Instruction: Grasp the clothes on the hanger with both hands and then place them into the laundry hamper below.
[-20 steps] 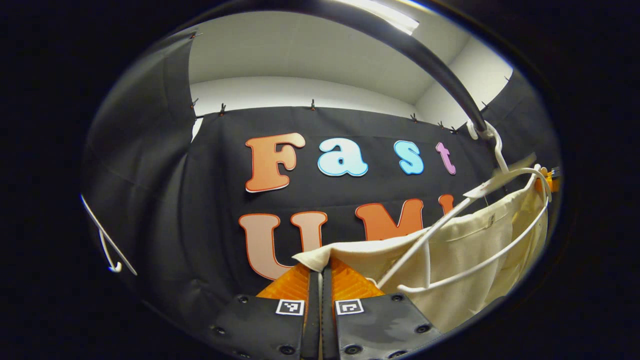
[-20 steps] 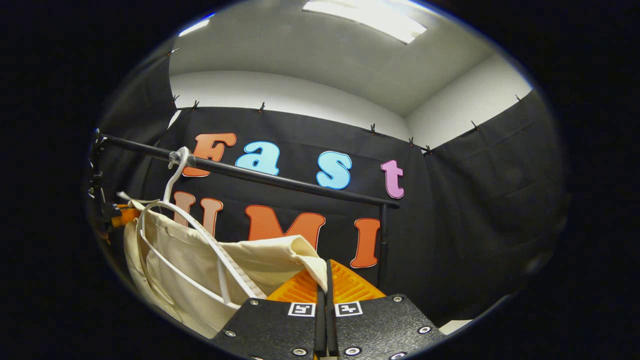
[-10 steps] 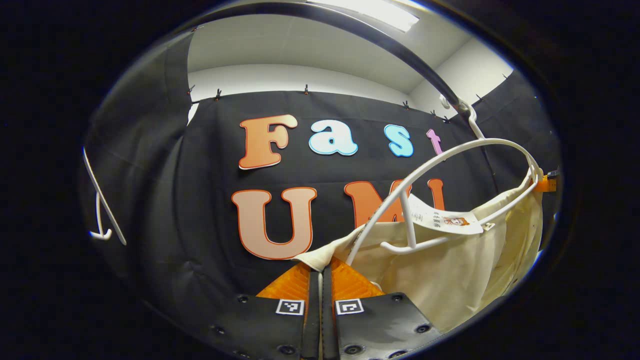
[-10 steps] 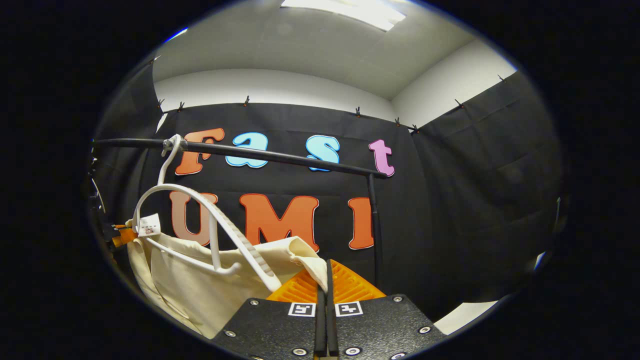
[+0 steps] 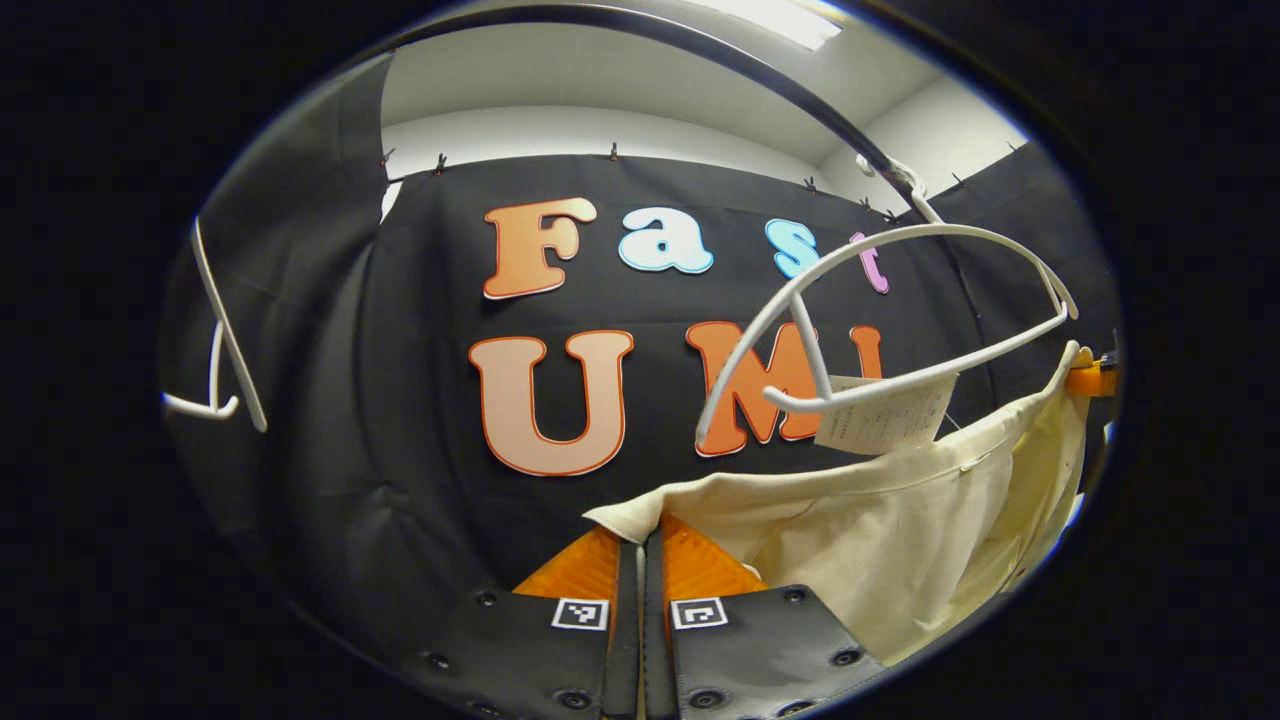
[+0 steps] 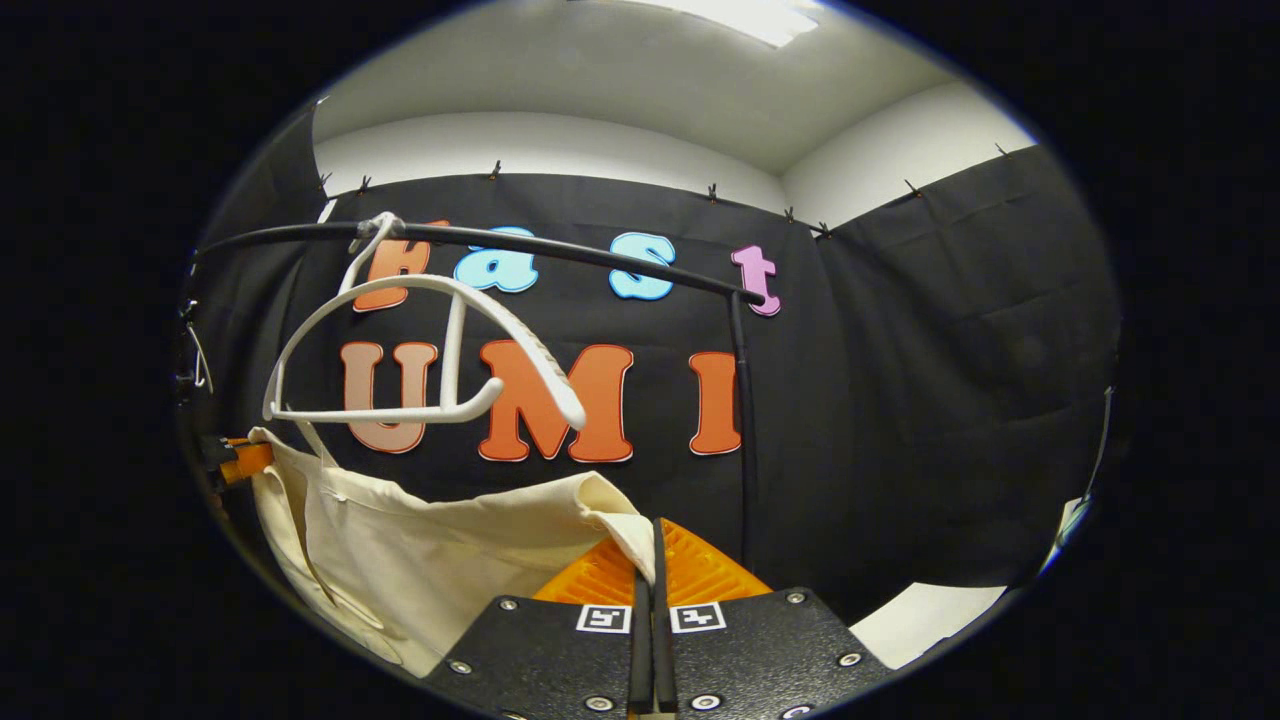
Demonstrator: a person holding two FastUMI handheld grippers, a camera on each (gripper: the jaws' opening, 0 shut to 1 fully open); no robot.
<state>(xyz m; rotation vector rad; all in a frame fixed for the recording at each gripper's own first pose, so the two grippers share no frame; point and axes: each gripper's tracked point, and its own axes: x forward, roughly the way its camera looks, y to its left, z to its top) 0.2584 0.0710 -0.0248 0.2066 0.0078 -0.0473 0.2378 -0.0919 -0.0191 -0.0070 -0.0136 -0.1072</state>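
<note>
A cream garment (image 5: 900, 530) stretches between my two grippers, below the white hanger (image 5: 900, 300). My left gripper (image 5: 640, 530) is shut on one corner of the cloth at the bottom of the left gripper view. In the right gripper view my right gripper (image 6: 652, 540) is shut on the other corner of the cream garment (image 6: 430, 550). The white hanger (image 6: 440, 340) hangs bare from the black rail (image 6: 560, 255), above the cloth. A paper tag (image 5: 880, 415) dangles from the garment near the hanger. The far gripper (image 5: 1090, 378) holds the cloth's far corner.
The black rail (image 5: 760, 90) arcs overhead, with its upright post (image 6: 745, 430) at one end. A second white hanger (image 5: 225, 340) hangs at the left of the left gripper view. A pale floor patch (image 6: 925, 620) lies low right.
The garment has slid down off the hanger, which now hangs bare above it. Both grippers have dropped lower, keeping their hold on the cloth corners.
</note>
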